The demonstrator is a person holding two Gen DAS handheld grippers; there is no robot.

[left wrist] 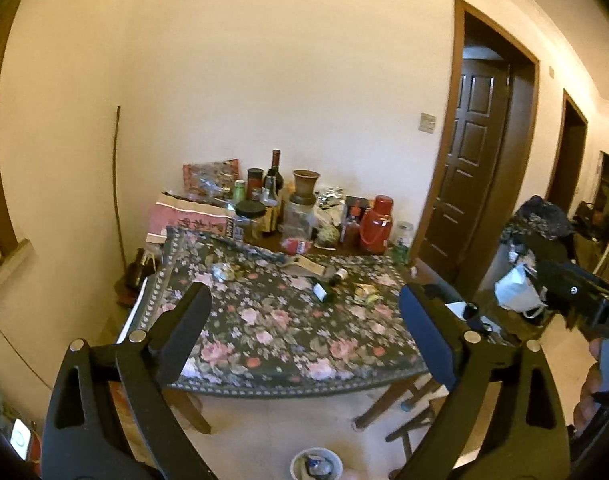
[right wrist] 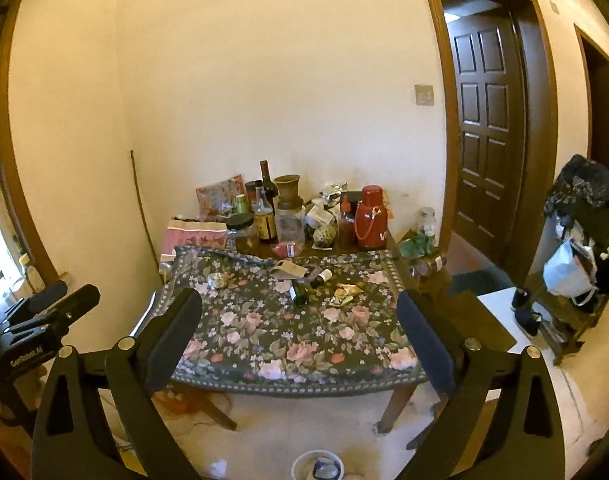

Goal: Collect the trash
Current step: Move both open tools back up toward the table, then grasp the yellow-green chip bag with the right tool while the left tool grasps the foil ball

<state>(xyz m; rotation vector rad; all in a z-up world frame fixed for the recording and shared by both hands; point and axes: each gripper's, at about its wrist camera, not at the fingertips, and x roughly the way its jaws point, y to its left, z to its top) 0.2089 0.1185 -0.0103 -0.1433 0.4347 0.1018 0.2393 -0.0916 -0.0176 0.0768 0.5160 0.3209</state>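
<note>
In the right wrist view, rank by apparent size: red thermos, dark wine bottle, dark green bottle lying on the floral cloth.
1. Red thermos.
2. Dark wine bottle, partly hidden, so unsure.
3. Dark green bottle; it lies nearer the camera.

Home: cluttered floral-cloth table (left wrist: 288,340), panelled door (right wrist: 484,120).
</note>
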